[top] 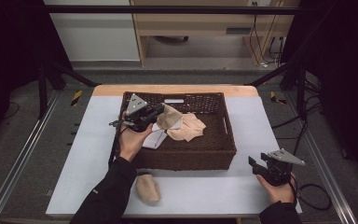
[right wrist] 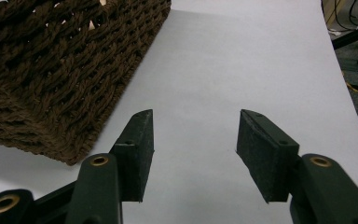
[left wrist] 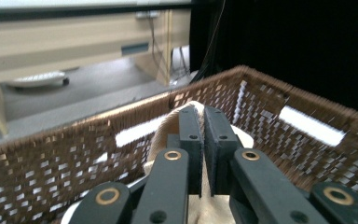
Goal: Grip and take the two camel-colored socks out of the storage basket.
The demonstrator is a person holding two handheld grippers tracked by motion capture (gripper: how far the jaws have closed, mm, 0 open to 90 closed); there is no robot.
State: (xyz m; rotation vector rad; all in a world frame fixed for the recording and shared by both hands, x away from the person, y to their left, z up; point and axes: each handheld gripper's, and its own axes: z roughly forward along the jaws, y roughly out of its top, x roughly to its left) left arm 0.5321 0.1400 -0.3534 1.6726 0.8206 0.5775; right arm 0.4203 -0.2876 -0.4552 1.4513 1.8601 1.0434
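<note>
Over the basket, which held two socks, my left gripper clenched a third beige sock, one sock lay on the table, right gripper released, empty.

A limp beige sock hangs pinched over the brown wicker basket, above other socks.

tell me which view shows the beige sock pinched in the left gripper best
The high view: the beige sock hangs from the left gripper over the brown woven basket, its shape plain. The left gripper view shows a strip of the sock behind the shut jaws. The right gripper view shows basket wall and table.
</note>
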